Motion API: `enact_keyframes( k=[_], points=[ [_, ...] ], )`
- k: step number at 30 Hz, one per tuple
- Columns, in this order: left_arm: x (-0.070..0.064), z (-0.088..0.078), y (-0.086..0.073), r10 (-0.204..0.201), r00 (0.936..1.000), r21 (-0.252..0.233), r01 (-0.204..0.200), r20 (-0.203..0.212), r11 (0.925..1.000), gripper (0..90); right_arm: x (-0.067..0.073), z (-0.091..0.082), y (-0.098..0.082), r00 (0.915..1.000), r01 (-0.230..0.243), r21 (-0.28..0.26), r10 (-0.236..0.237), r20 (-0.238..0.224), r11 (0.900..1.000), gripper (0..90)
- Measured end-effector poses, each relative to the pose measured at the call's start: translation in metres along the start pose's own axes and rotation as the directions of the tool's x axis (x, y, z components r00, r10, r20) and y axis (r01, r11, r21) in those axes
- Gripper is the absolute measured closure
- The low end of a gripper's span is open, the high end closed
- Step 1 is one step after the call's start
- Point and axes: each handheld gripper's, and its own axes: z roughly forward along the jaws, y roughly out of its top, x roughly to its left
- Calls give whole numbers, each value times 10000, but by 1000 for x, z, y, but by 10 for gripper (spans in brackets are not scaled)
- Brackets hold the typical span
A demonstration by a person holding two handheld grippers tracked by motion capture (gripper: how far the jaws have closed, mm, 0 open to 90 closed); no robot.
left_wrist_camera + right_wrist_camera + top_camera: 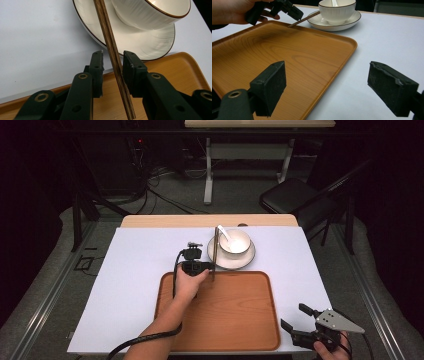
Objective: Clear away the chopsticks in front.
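A pair of dark wooden chopsticks (214,252) leans from the rim of a white saucer (231,262) down onto the far edge of a wooden tray (225,315). A white bowl (236,241) with a white spoon (225,234) stands on the saucer. My left gripper (209,266) is open and straddles the chopsticks (110,45). One jaw touches them and a gap shows at the other. My right gripper (293,316) hangs open off the tray's near right corner, nothing between its jaws. In the right gripper view my right gripper (328,67) faces the tray (287,50).
A white mat (135,270) covers the tabletop under the tray and the saucer. Beyond the table stand a black folding chair (295,195) and the white leg of another table (207,175). Cables lie on the floor at the far left.
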Motion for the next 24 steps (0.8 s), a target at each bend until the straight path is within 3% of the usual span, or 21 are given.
enact_keyframes(
  k=[13,24],
  points=[
    [2,3,7,-557,9984,751,557,-17,9956,739,0,-1,0,10000,46,-24,-46,0,10000,149],
    [3,8,10,-1245,9921,1399,1252,-136,9822,779,0,-1,0,10000,-40,-60,40,37,10000,149]
  ],
)
